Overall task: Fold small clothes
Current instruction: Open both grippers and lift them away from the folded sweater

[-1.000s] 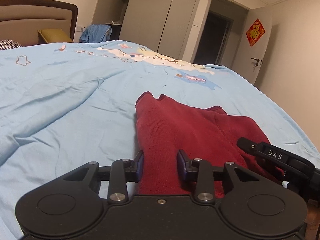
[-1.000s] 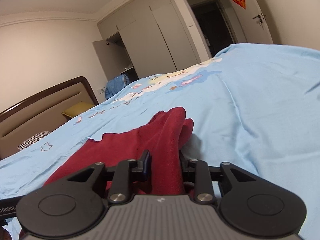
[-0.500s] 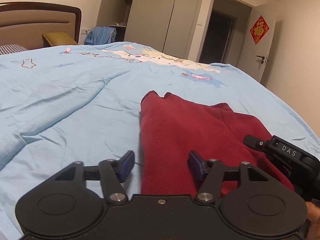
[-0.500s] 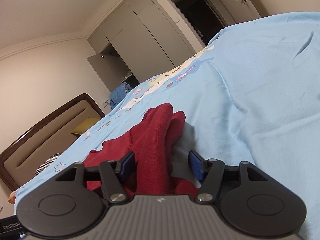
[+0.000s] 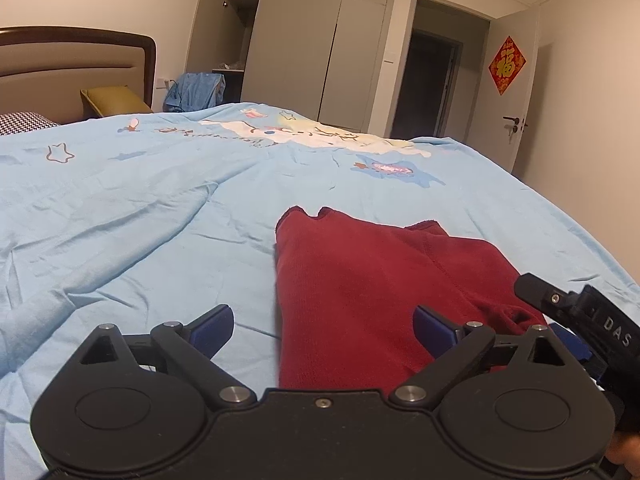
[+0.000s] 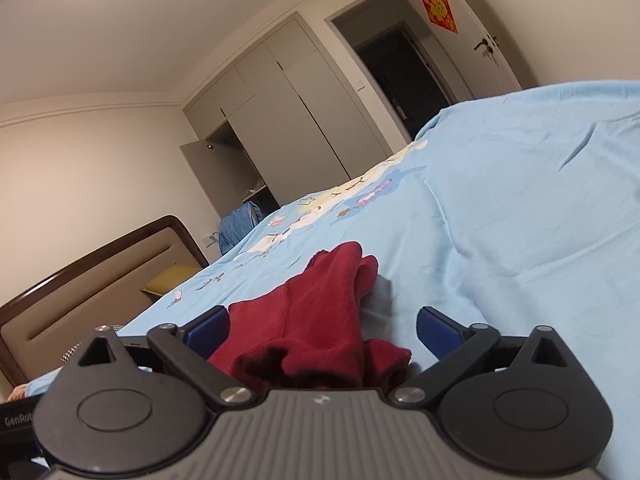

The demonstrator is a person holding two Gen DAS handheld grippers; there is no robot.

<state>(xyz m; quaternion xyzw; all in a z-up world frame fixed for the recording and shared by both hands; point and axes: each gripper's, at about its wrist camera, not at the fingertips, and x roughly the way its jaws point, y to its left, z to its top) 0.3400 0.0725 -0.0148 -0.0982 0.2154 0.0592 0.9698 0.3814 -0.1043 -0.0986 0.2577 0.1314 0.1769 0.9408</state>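
Nearest the left wrist camera, the left gripper (image 5: 322,330) is spread wide and grips nothing; its blue pads (image 5: 212,326) sit apart, one over bare sheet and one over cloth. The right gripper (image 6: 322,330) is likewise released, its pads flanking the near end of the cloth without pinching it. Between and just beyond both sets of fingers lies the dark red garment (image 5: 376,280), folded flat on the light blue bedsheet (image 5: 140,220), with one straight folded edge running away from the left gripper. In the right wrist view its near end (image 6: 312,320) is bunched and rumpled. The black body of the right gripper shows at the right edge of the left view. Farther off are a cartoon print on the sheet, a yellow pillow (image 5: 114,100), the brown headboard (image 5: 76,60), the grey wardrobe (image 5: 320,40) and a dark doorway (image 5: 428,84).
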